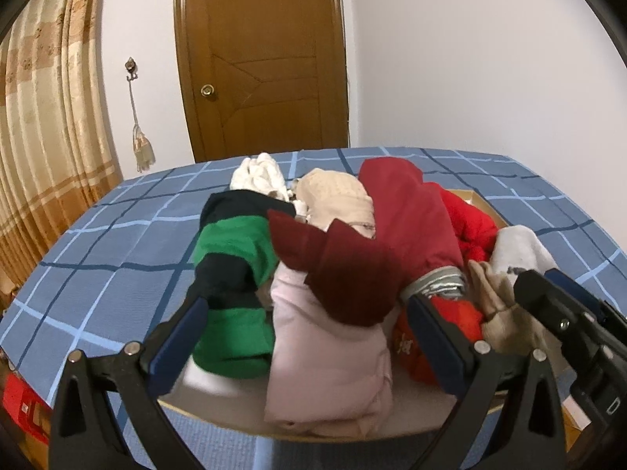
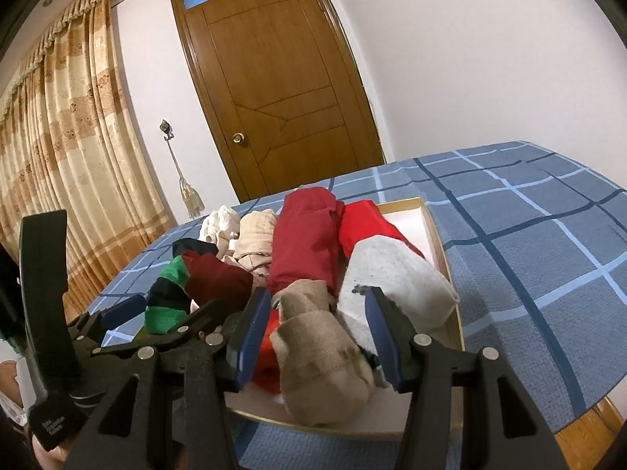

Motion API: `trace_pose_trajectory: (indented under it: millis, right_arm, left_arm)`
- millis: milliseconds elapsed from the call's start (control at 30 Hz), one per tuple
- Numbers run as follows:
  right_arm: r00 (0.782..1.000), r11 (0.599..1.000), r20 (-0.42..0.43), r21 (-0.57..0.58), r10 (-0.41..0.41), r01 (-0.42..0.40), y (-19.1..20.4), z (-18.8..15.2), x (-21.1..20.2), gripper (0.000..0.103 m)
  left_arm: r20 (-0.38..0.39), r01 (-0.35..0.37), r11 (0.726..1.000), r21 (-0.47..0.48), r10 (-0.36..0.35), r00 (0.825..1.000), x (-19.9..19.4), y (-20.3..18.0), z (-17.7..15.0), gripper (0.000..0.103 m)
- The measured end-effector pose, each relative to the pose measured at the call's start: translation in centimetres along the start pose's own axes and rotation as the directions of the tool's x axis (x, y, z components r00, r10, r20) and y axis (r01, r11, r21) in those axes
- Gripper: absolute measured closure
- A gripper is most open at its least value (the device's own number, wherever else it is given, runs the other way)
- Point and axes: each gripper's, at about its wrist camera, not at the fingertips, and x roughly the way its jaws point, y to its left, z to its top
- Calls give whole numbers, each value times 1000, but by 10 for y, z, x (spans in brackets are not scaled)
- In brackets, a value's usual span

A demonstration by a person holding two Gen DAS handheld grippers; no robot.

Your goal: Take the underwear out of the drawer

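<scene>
Blue-padded fingers of the left gripper are seen at full spread in the left wrist view, with nothing pressed between the pads. A pale pink folded garment lies directly between them, its long axis running away from the camera, and a dark maroon piece is draped across its far end. A green-and-black striped roll lies just beside the left finger. All pieces are packed in the drawer, which rests on the blue checked bed.

Right wrist view: the right gripper is seen partly open, a beige sock-like roll lying between its fingers; whether the pads press on it cannot be told. A grey-white roll lies just beyond the right finger. The underwear is judged nearer the left gripper, straight ahead along its fingers.
</scene>
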Motion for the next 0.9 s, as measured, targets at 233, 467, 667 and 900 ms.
trace_pose_trajectory:
  millis: [233,467,667,900]
  right_arm:
    - [1000,1000,1,-1,1,-1,4,-4,-13,49]
    - [1000,1000,17,-12,11,-11,8,-9,-31,49]
    - [999,1000,37,-18,23,-22,11,-12,-51,49]
    - [998,999,55,-27,31,-29,15,-15,-70,49]
  left_arm:
    - [4,13,1000,-21,-13,1000,-15,4,-8,0]
    - [28,17,1000,-25,-16,999,-33,4,-13,0]
    - [42,21,999,-34,-19,999,-49,6,-21,0]
    - [59,19,999,-34,-17,998,-66,7,-31,0]
